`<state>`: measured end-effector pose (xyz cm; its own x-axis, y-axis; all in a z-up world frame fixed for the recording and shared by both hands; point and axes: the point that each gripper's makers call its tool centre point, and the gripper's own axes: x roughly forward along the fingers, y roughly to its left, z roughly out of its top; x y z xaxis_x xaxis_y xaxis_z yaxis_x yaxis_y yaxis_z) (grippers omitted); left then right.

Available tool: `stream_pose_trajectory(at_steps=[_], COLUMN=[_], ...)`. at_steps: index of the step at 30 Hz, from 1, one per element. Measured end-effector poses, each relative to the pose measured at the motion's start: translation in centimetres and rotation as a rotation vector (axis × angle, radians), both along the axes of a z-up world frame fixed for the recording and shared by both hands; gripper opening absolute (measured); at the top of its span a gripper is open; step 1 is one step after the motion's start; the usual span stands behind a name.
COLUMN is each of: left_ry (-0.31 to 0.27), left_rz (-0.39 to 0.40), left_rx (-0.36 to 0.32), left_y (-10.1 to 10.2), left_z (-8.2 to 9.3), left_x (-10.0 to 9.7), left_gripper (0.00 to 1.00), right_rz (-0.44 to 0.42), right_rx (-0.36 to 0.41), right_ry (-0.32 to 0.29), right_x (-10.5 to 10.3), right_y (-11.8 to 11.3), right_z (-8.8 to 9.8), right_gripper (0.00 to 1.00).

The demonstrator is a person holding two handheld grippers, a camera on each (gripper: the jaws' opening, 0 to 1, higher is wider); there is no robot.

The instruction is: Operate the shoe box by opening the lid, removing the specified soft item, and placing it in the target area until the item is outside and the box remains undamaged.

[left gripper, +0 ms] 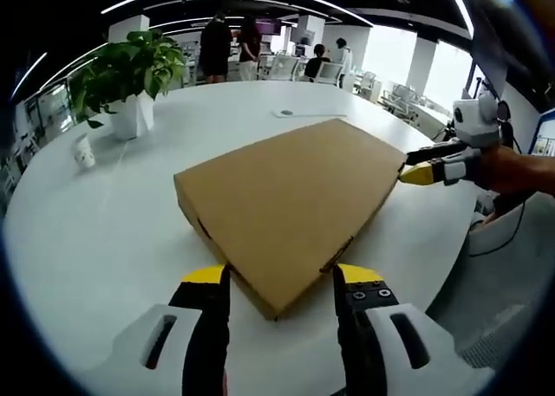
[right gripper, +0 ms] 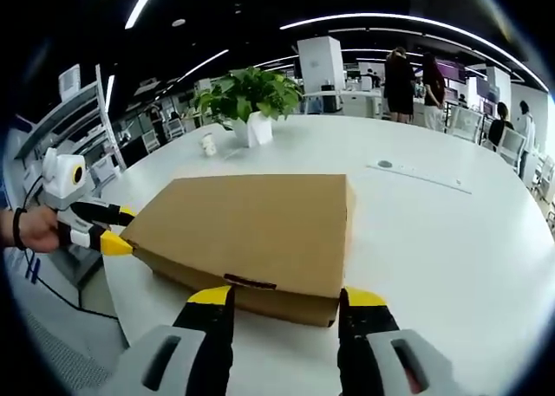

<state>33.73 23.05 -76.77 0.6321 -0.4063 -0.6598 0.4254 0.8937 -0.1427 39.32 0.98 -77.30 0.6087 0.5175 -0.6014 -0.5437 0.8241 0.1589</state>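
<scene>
Both grippers are bracketing the closed shoe box (left gripper: pixel 290 207) near the table's (left gripper: pixel 104 231) edge: left gripper (left gripper: pixel 282 279) gaping wide around one corner, right gripper (right gripper: pixel 284 299) wide at its front. Lid-opening's just starting, I think; next needs gentle lifting. Potted plant (left gripper: pixel 127 80) sitting beyond.

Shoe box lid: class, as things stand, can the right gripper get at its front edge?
Probably yes. The right gripper is open, its jaws straddling the closed shoe box at its front edge, with nothing between them.
</scene>
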Motion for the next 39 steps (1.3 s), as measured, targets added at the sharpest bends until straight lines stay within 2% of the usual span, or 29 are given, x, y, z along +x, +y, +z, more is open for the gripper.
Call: stream_pose_trajectory(at_steps=[9,28,39], left_ry=[-0.013,-0.04,-0.067], left_rz=[0.032,0.035,0.012], left_rx=[-0.022,-0.034,-0.018], left_y=[1.2,1.1,1.4], left_z=[0.6,1.6,2.9], left_x=[-0.5,-0.5,-0.4], left_gripper=[0.47,0.46,0.44], right_rz=[0.012,0.008,-0.006], right_rx=[-0.004,0.002,0.033], right_ry=[-0.004,-0.024,-0.039], right_x=[-0.5,-0.4,-0.2], right_y=[0.8,0.9,0.9], right_z=[0.8,2.3,3.8], right_gripper=[0.43,0.42,0.42])
